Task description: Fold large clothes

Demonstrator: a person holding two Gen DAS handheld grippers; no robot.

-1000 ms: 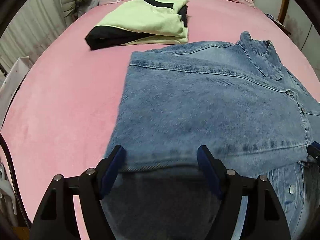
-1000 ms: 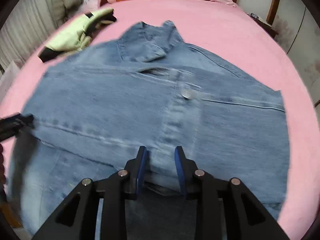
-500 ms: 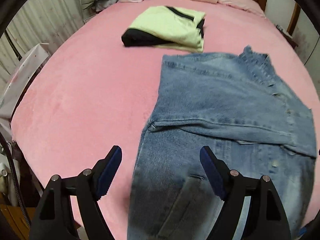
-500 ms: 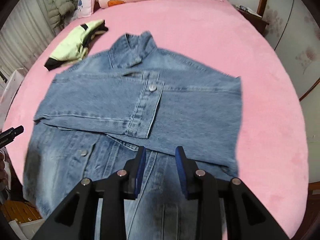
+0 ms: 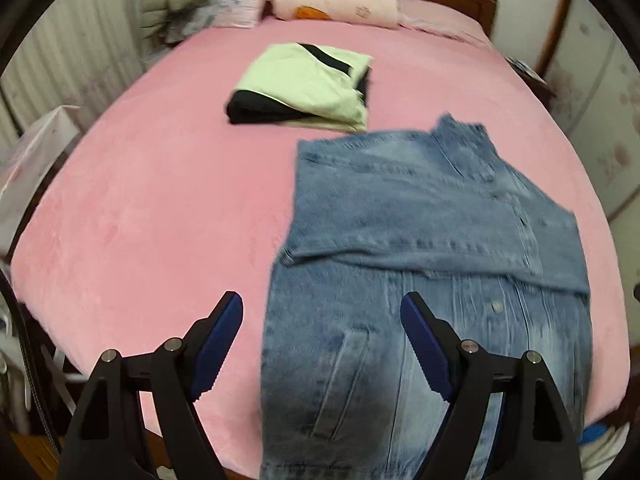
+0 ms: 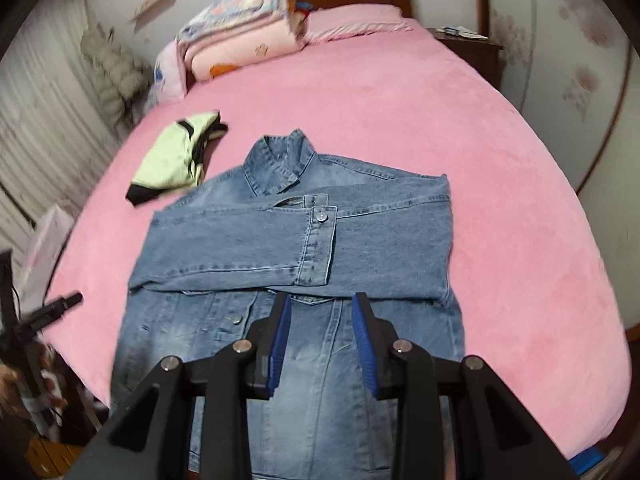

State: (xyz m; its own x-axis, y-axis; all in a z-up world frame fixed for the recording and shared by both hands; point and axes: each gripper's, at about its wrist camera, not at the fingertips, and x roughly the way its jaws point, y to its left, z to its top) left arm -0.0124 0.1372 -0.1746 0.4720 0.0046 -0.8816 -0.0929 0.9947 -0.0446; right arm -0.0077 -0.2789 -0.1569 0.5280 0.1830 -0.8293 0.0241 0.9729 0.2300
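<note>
Blue denim jacket (image 6: 304,240) flat on pink bed; both sleeves folded across chest; collar away

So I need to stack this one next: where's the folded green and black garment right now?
The folded green and black garment lies on the pink bed, beyond the denim jacket toward its collar's left in both wrist views, short of the pillows.

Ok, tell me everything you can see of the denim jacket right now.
The denim jacket is mid-blue washed denim with metal buttons, a stand-up collar and a slanted front pocket. It lies flat, front up, on the pink bedspread, collar toward the headboard, hem hanging over the near bed edge. Both sleeves are folded across the chest, a buttoned cuff on top. A folded green-and-black garment lies beside its shoulder. Neither pair of tongs touches it.
</note>
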